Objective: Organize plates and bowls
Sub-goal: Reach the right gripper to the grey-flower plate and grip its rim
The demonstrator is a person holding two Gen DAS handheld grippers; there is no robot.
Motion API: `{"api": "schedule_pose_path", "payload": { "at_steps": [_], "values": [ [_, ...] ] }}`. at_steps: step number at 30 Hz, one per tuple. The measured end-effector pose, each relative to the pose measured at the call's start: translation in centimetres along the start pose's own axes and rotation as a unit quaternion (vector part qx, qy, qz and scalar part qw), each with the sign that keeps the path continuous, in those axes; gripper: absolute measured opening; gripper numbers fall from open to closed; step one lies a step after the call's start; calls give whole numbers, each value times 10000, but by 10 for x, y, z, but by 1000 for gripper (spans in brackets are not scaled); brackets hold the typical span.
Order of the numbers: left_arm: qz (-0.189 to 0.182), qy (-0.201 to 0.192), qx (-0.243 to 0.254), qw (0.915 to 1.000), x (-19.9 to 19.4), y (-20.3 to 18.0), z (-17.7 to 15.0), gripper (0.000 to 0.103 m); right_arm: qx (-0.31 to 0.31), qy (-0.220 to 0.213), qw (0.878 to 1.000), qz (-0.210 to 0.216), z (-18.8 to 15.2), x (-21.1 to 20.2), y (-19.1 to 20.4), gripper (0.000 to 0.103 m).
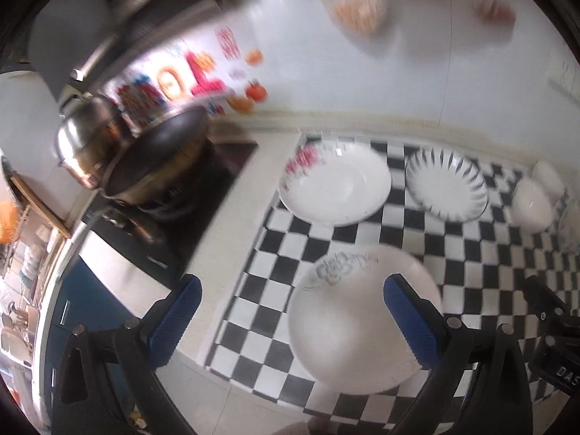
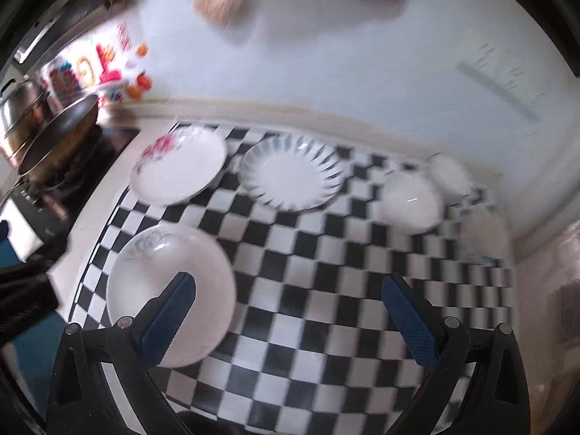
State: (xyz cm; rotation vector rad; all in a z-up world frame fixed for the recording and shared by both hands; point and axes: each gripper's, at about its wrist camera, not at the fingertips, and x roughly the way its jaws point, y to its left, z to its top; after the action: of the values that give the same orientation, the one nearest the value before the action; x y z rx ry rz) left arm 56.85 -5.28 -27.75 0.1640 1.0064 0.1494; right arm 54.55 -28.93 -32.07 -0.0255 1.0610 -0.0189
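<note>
Kitchen counter under a pale wall, covered by a black-and-white checkered mat (image 2: 308, 290), with a stove at the far left carrying a dark wok (image 1: 156, 159) and a shiny steel pot (image 1: 87, 141); both views are smeared by motion blur. Five pieces of white crockery lie on the mat, all resting flat and facing up, none stacked. Nearest you on the left is a round white plate with a grey flower sketch on its rim (image 2: 170, 290). Behind it, along the wall, sit a round white plate with a pink flower print (image 2: 179, 166), then a scalloped white plate with dark rim streaks (image 2: 291, 175), then a plain white bowl (image 2: 411, 201), and a smaller white bowl (image 2: 449, 172) just beyond it at the far right. Your left gripper (image 1: 290, 315) hangs above the grey-flower plate with its blue pads spread wide, holding nothing; the plate shows between and beneath the fingers. Your right gripper (image 2: 290, 315) is likewise spread and empty, over bare mat just right of that same plate. My reading is that you are about to pick up the grey-flower plate. Being round, it has no long axis, so any approach direction serves; its flower motif points away from you, toward the wall. Come in low at the near rim, slip one finger under the lip and the other on top, and pinch firmly, since glazed china probably slips. Lift level and set it onto another plate gently.
</note>
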Motion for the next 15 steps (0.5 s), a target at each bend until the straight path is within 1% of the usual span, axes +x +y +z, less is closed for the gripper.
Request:
{"api": "schedule_pose_path", "payload": {
  "at_steps": [4,5,7,8,9,11,14,15],
  "values": [
    [-71,565,215,9981,53,-13,-3,101,-208,436,9985,250,-3,55,12,103],
    [-109,742,226,9969,66,-13,-5,97,-202,553,9975,388,-5,65,15,103],
    [-295,1119,216,9931,90,-12,-8,89,-128,797,9947,642,-7,88,19,103],
    [-316,1235,209,9916,99,-12,-9,80,-84,903,9929,764,-9,96,21,103],
    [-404,1375,199,9895,109,-10,-10,73,-3,1079,9898,925,-11,107,24,103],
    [-511,1565,171,9862,124,-7,-12,70,162,1352,9838,1168,-13,125,26,103],
    [-809,1831,13,9798,146,1,-12,69,433,1740,9729,1461,-16,150,30,102],
    [-974,1944,-36,9761,155,5,-13,67,491,1860,9701,1483,-17,157,32,102]
  ]
}}
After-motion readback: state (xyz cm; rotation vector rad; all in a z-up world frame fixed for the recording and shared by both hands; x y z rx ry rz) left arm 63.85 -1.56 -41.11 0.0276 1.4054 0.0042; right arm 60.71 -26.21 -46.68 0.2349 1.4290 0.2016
